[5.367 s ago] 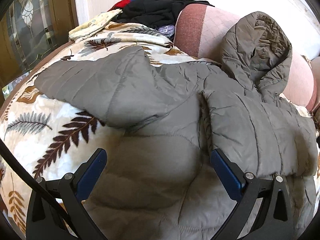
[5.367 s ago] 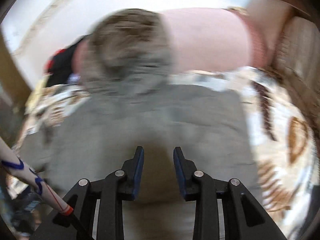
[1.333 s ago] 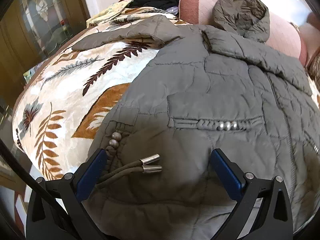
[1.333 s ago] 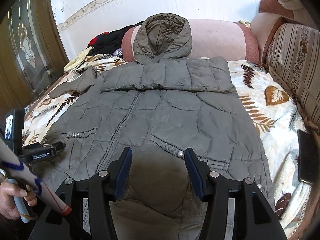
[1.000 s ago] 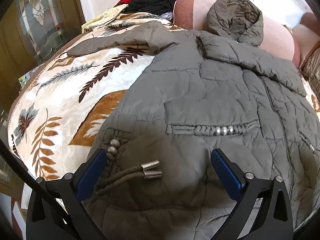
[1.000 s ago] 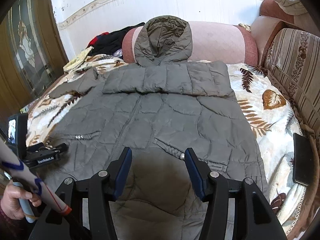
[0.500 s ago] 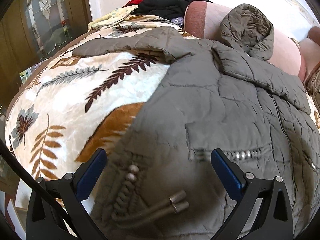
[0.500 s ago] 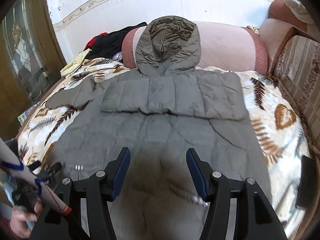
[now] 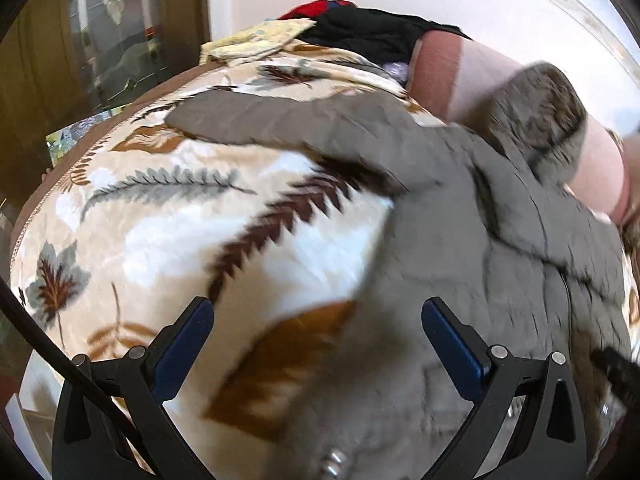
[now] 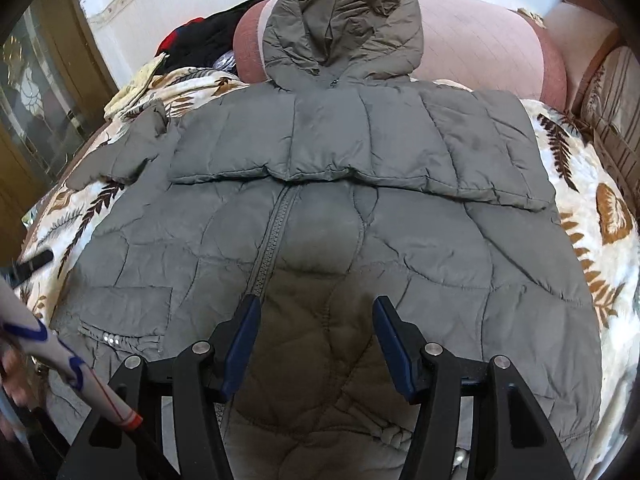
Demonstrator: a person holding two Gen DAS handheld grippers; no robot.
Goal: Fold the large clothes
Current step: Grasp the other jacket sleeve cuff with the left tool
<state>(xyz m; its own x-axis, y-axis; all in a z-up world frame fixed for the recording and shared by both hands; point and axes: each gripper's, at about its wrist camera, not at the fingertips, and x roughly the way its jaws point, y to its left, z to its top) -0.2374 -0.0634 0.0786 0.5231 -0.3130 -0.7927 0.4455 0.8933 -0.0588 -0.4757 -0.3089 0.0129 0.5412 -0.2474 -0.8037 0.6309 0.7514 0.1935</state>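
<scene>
Folding is only partly done: grey padded jacket (image 10: 340,240) lies flat on the leaf-print blanket (image 9: 168,232), one sleeve (image 10: 360,152) already across the chest, the other sleeve (image 9: 280,120) still spread out. Left gripper (image 9: 316,344) and right gripper (image 10: 316,340) both gape empty above it

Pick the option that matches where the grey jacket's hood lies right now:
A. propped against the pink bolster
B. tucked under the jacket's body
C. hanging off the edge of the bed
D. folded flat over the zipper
A: in the right wrist view the hood of the jacket stands open against the pink bolster.
</scene>
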